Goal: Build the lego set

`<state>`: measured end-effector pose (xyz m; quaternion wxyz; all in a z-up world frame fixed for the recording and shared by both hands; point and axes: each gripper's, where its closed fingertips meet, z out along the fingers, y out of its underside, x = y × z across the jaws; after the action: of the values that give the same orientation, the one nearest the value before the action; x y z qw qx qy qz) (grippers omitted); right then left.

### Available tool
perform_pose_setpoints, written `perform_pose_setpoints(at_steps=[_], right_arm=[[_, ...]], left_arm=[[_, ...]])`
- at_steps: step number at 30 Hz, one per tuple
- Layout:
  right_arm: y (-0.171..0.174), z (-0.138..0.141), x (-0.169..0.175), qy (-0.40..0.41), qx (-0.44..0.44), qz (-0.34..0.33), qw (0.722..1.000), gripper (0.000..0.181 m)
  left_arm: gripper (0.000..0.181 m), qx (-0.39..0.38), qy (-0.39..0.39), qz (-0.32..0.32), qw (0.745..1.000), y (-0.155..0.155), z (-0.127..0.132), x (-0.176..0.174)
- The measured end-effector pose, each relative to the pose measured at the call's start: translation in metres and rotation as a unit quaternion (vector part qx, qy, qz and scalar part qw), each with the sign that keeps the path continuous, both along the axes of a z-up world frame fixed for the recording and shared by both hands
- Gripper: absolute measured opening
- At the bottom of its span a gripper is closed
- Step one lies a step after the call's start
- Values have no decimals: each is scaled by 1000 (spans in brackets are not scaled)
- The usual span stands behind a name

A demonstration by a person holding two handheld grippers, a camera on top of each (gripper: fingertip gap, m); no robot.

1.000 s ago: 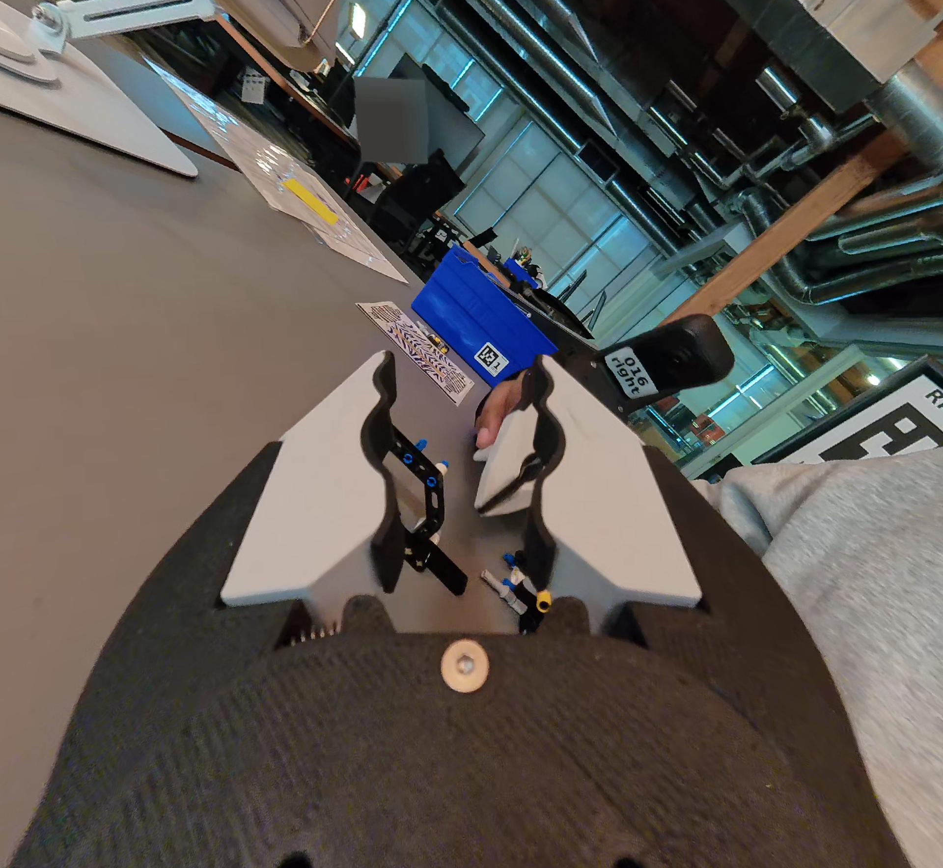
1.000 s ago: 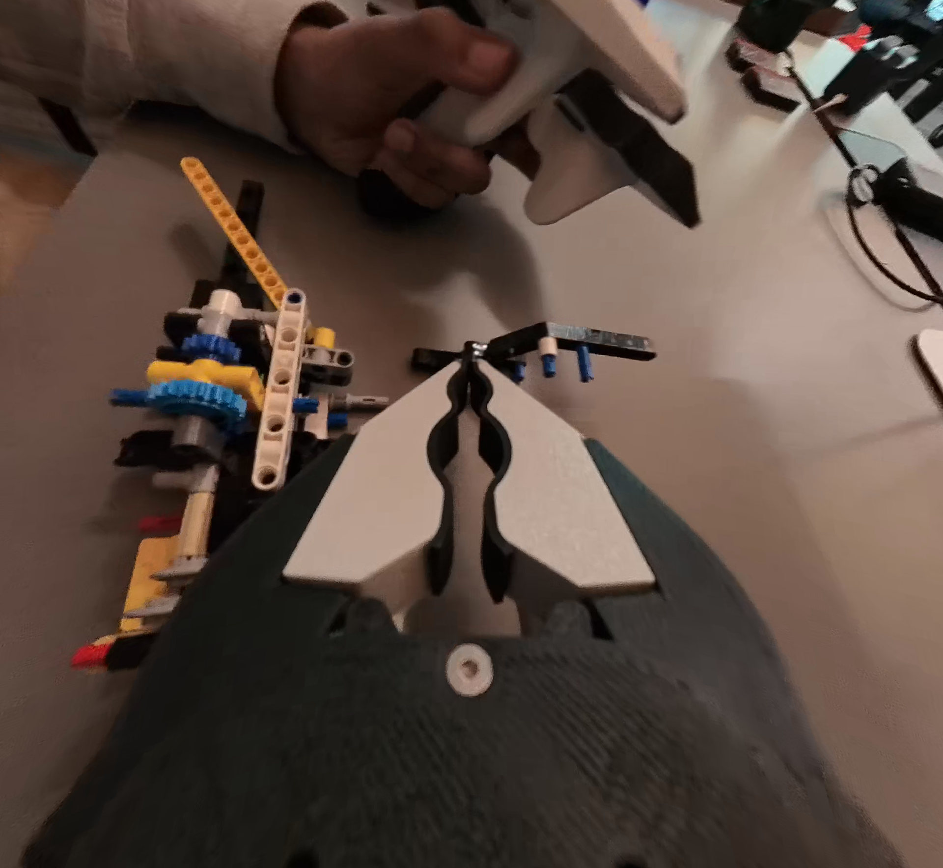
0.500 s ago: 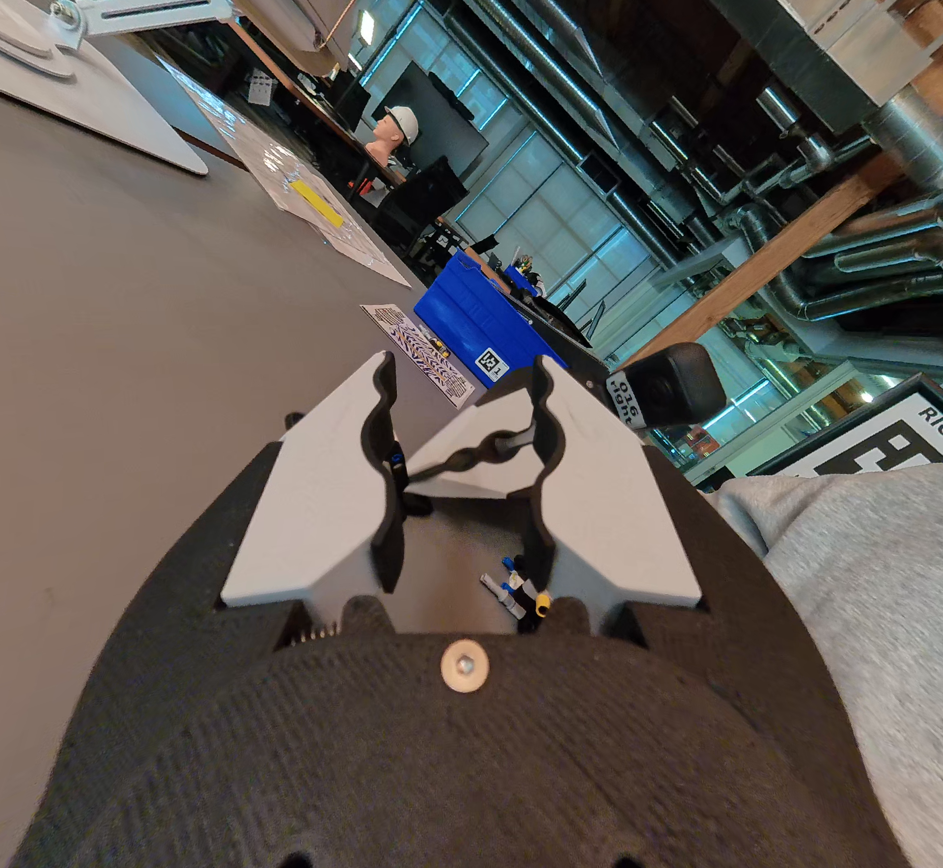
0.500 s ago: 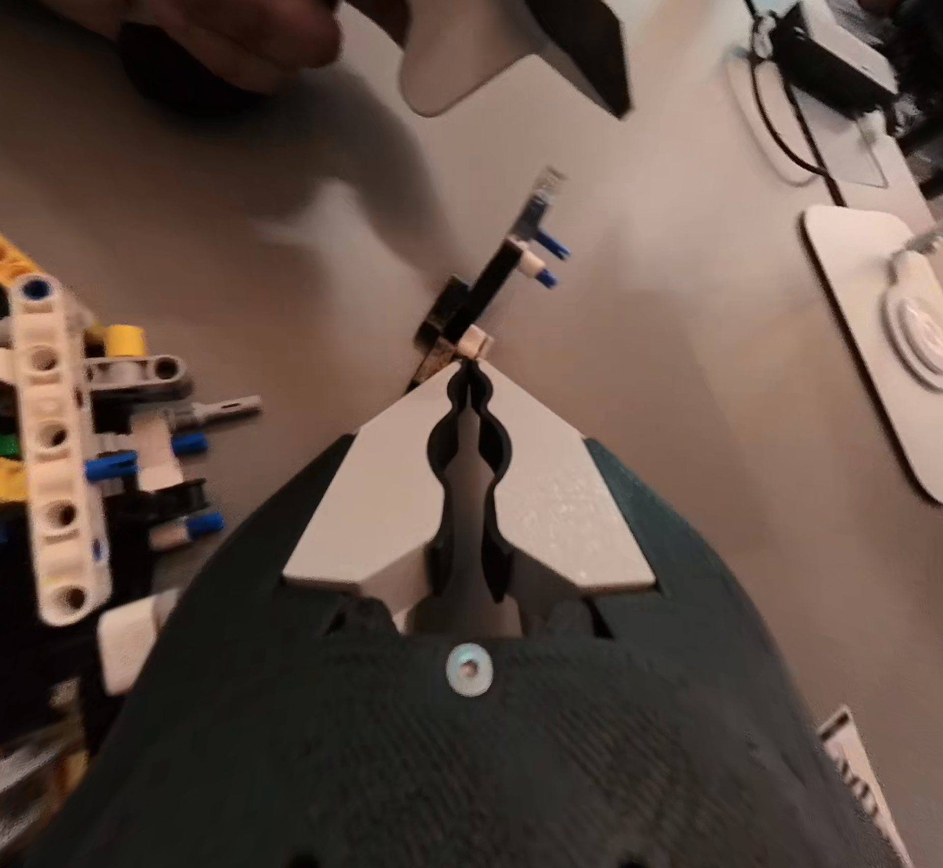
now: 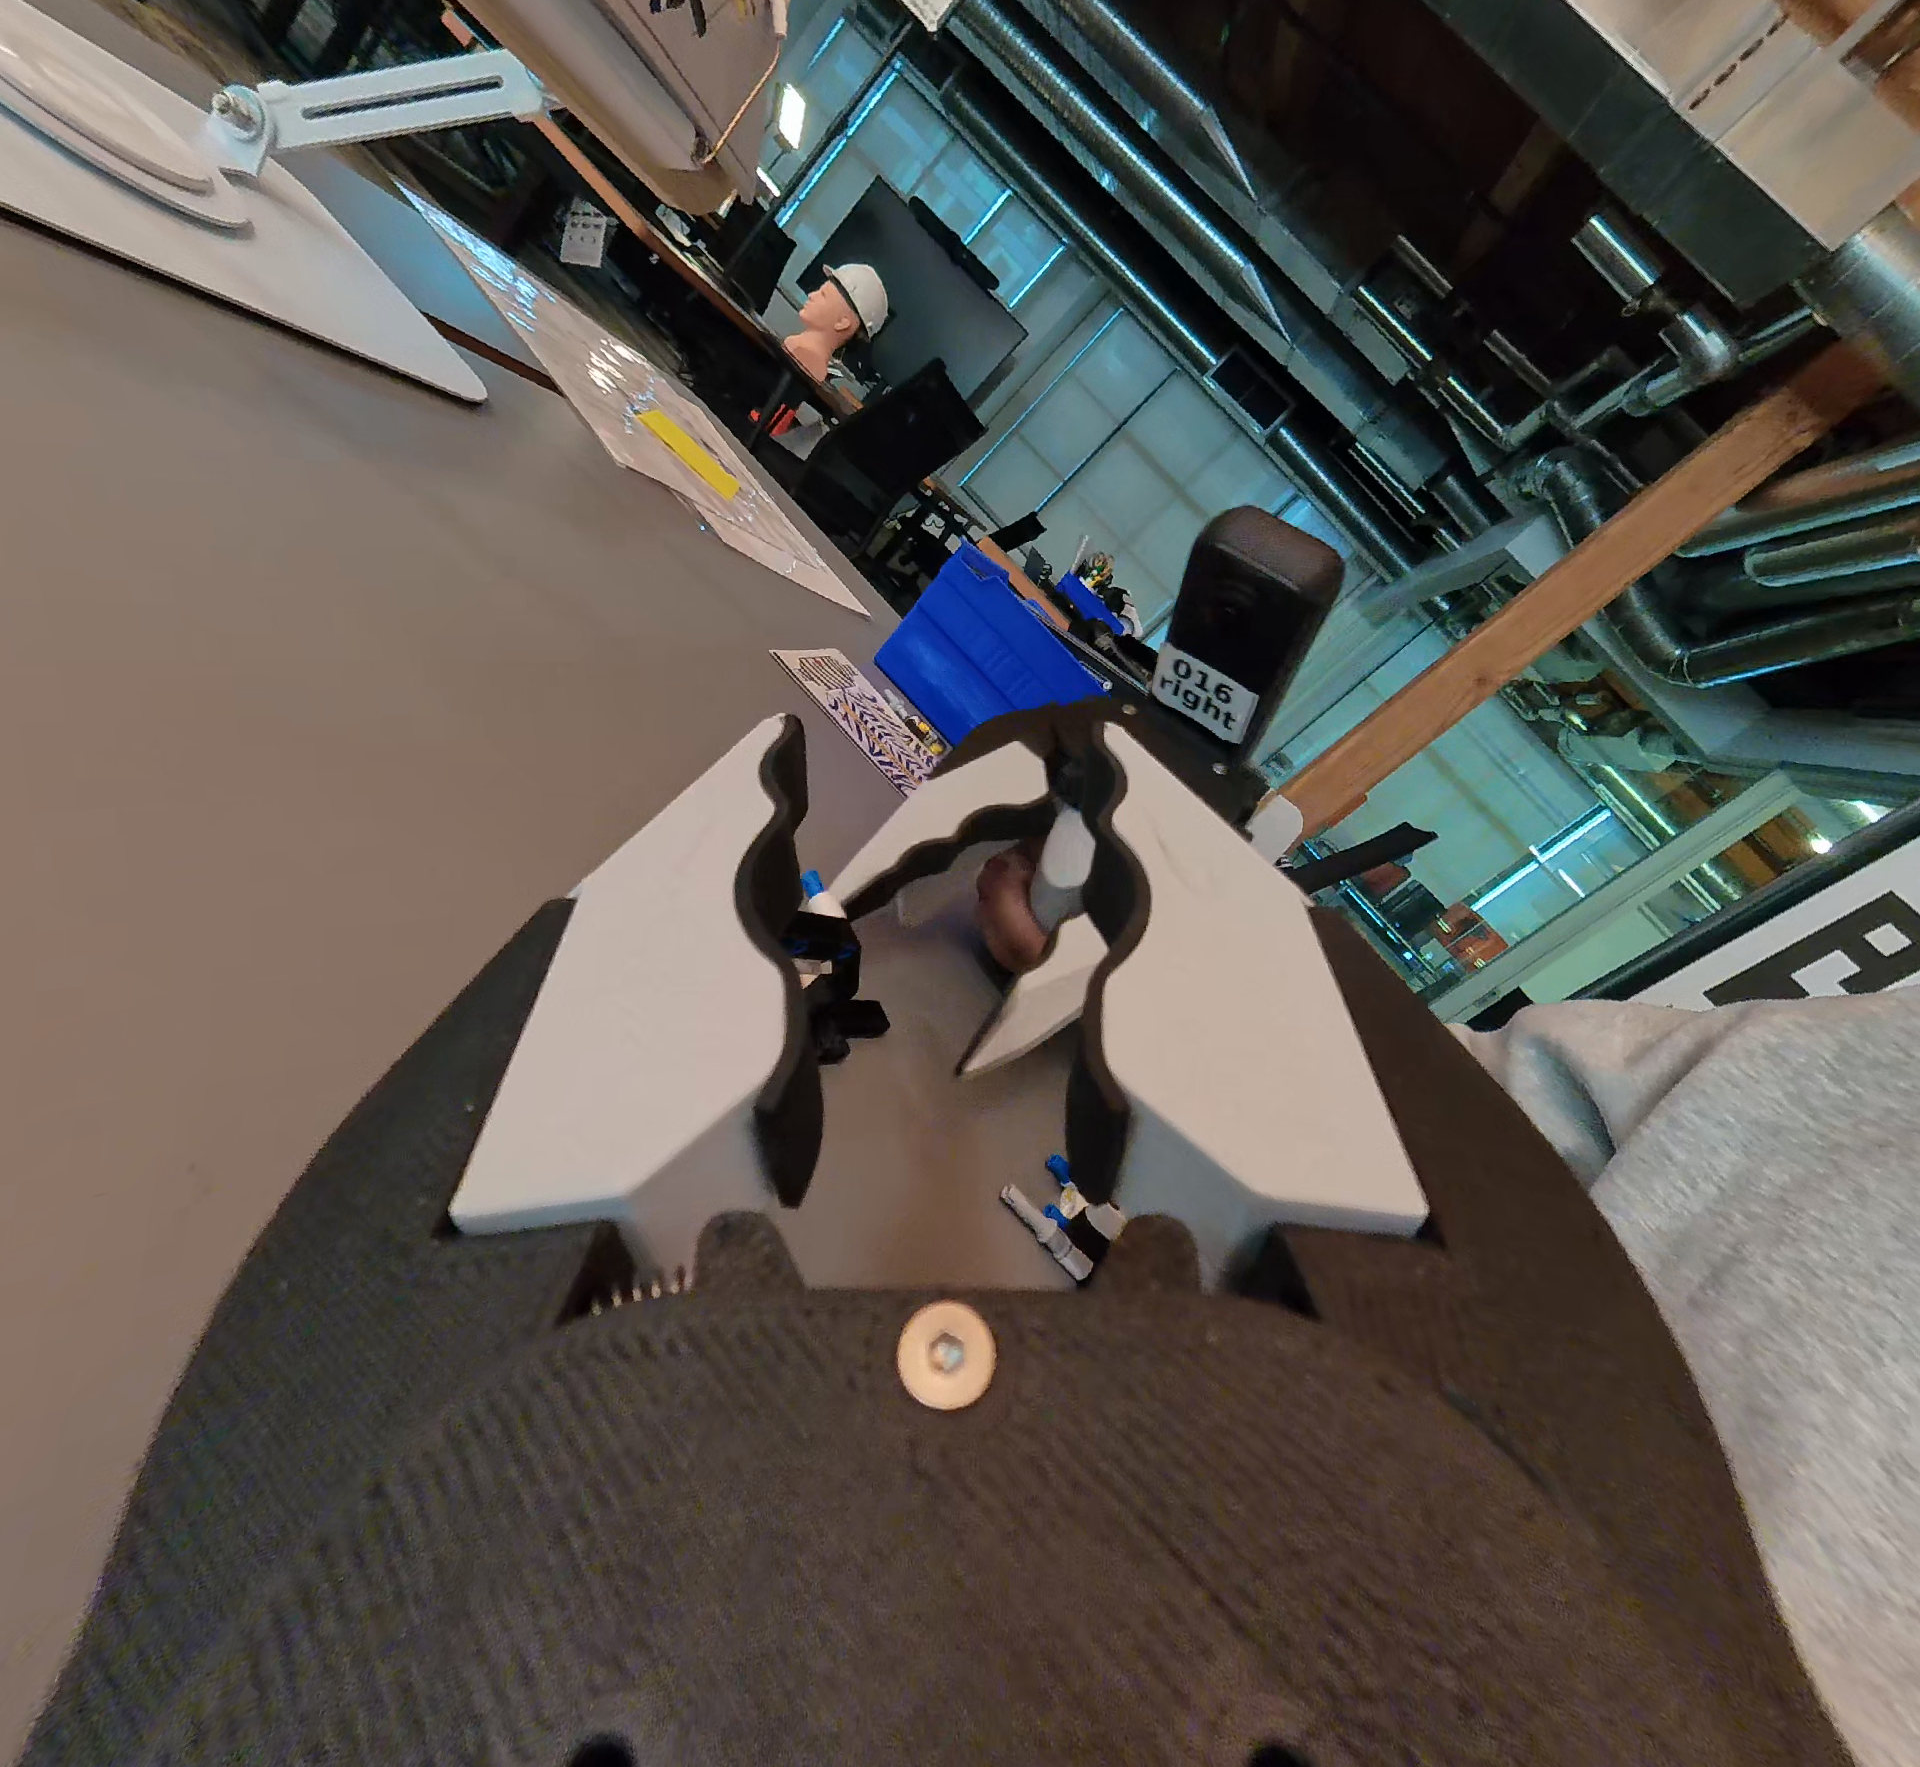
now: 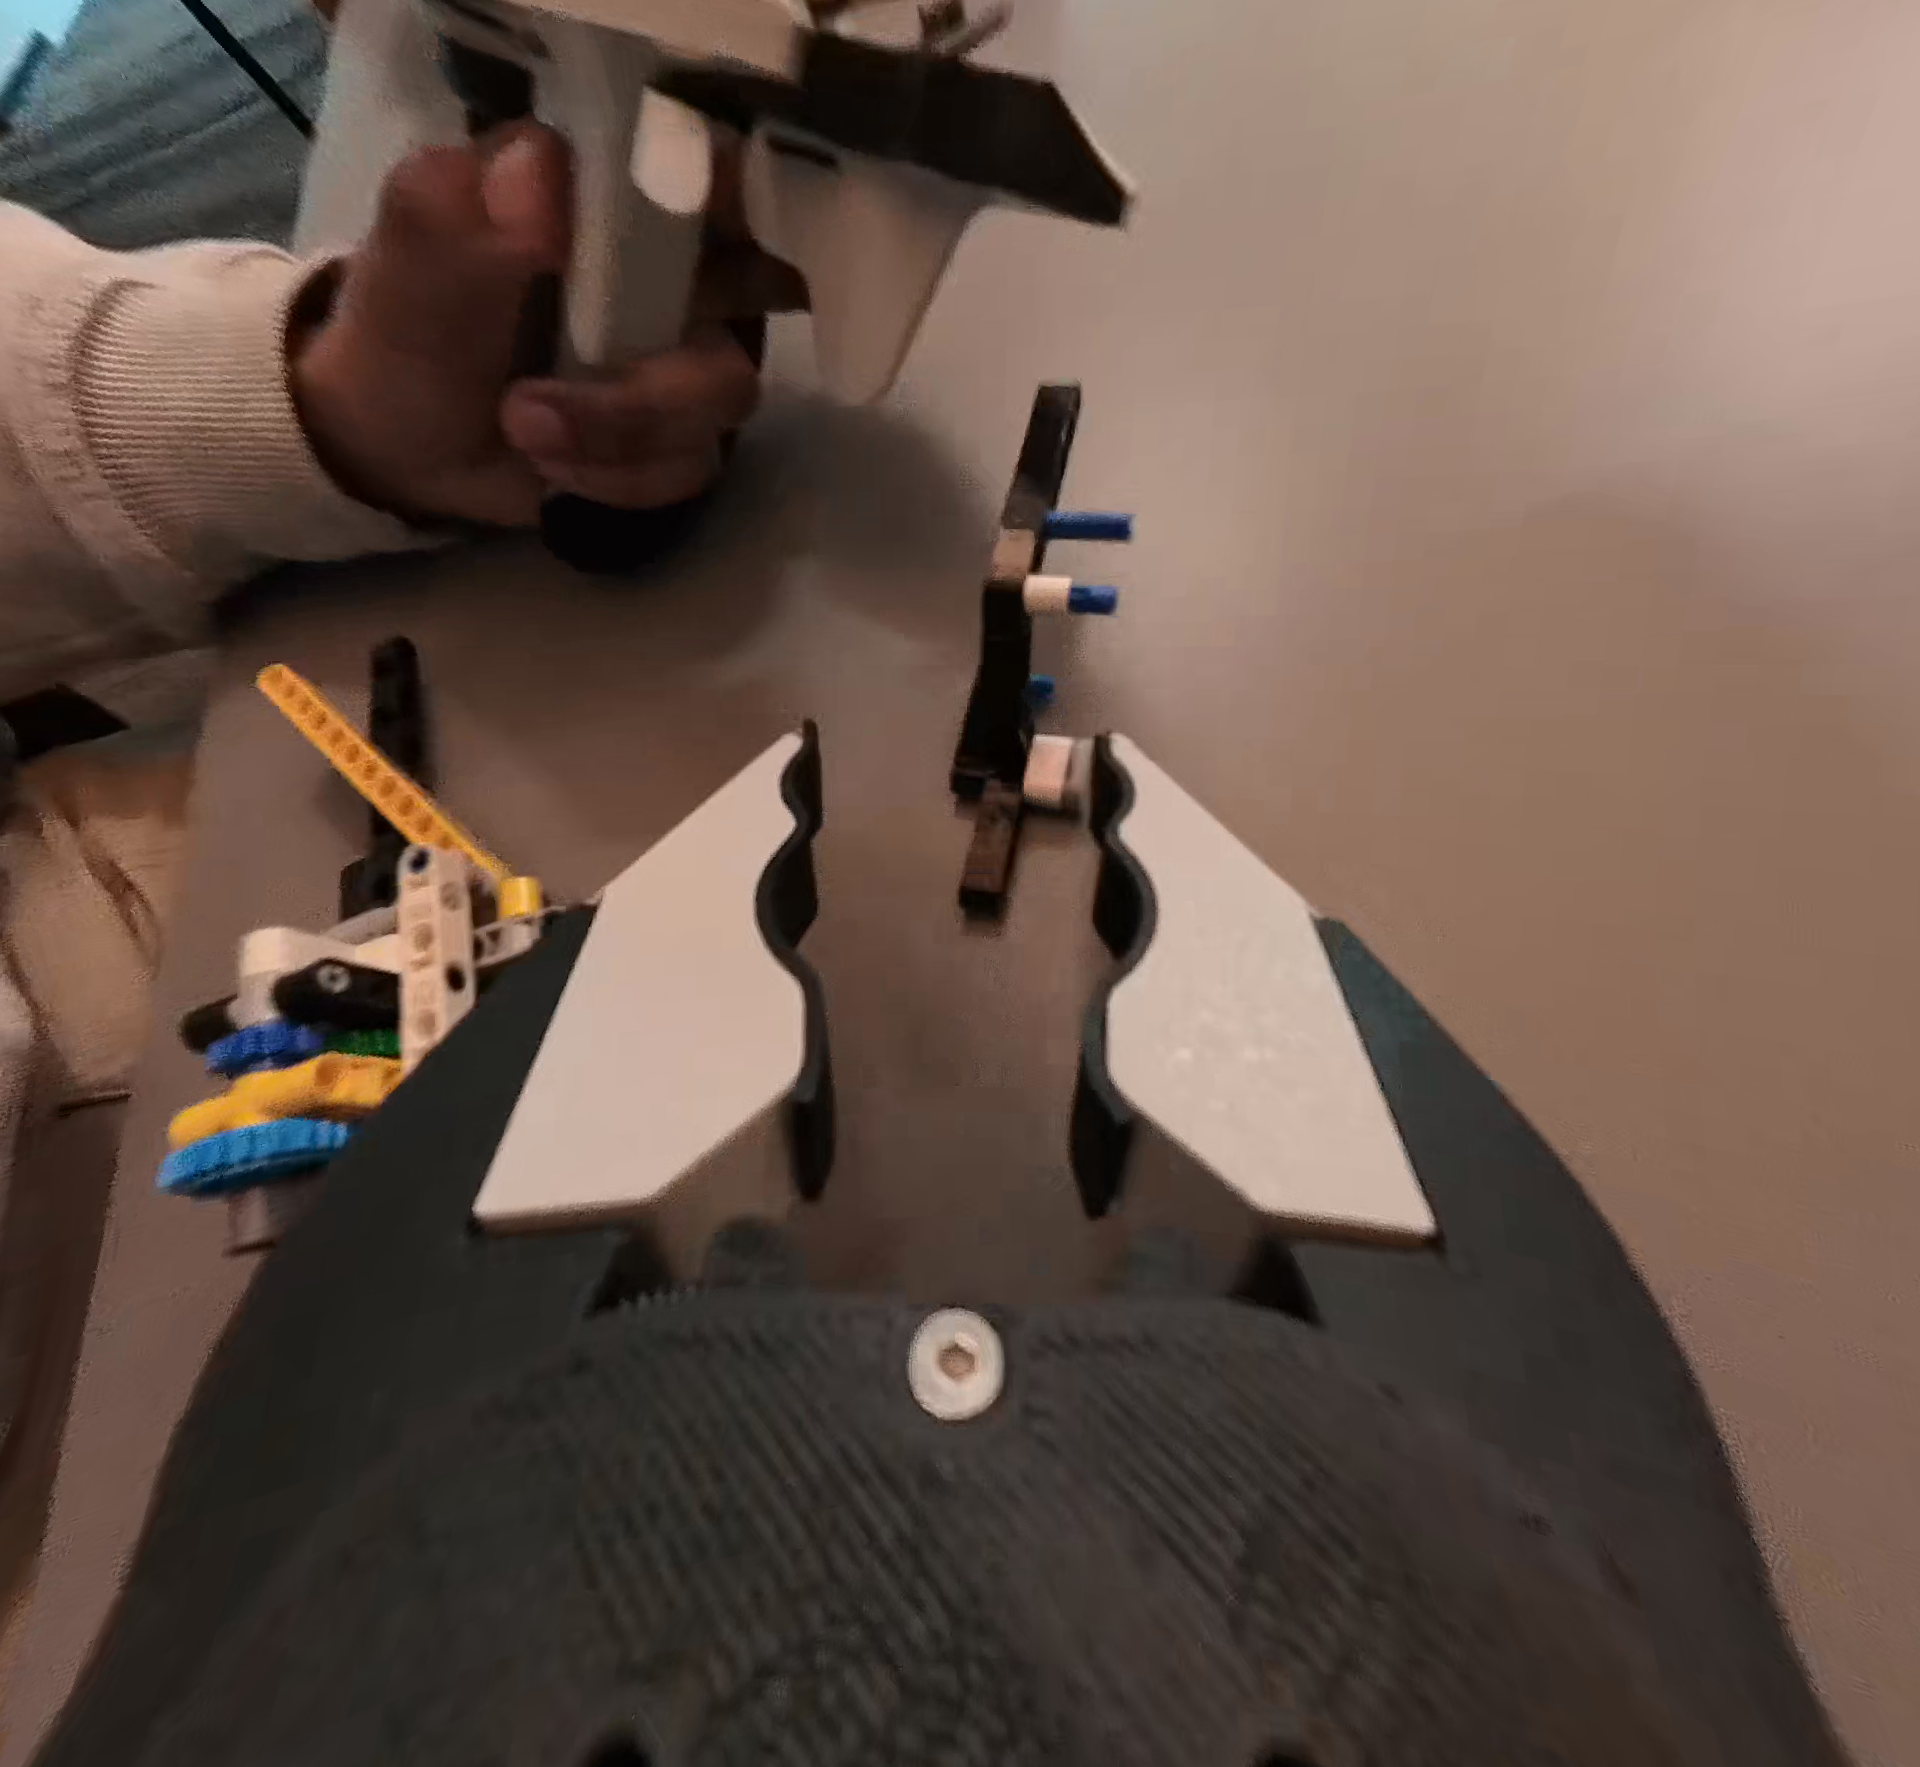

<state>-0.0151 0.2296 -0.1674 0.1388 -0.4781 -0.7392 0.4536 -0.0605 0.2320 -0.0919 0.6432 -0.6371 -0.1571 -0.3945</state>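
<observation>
Right wrist view: the right gripper (image 6: 951,761) is seen spread wide and holding nothing, its fingertips on either side of the near end of a black Technic beam (image 6: 1013,616) that lies on the grey bench (image 6: 1455,367). Blue pins and a white bush project from the beam's right side, and a white piece sits just beside the right fingertip. The larger assembly (image 6: 343,1011), with yellow beam, white beam and blue gears, rests on the bench to the left, apart from the black beam. The left gripper (image 6: 935,190) is held above by a hand (image 6: 499,387), also spread and empty. It is judged that the black beam is to be regrasped; closure is best made on the bare flat faces, clear of the pins, with the beam centred so it does not pivot. Left wrist view: the left gripper (image 5: 945,761) is confirmed spread, the black beam (image 5: 831,969) showing only partly behind its left finger. A blue bin (image 5: 966,657) and patterned card (image 5: 862,709) appear here only; the gears appear only in the right wrist view.
</observation>
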Motion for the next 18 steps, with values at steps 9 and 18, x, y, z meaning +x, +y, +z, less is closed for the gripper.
perform_pose_setpoints(at_steps=[9,18], right_arm=[[10,-20,-9,3,127,-18,992,42],[7,-20,-7,12,137,5,991,27]], left_arm=[[52,0,-8,-2,1000,0,0,-1],[52,1,-11,-1,1000,0,0,-1]])
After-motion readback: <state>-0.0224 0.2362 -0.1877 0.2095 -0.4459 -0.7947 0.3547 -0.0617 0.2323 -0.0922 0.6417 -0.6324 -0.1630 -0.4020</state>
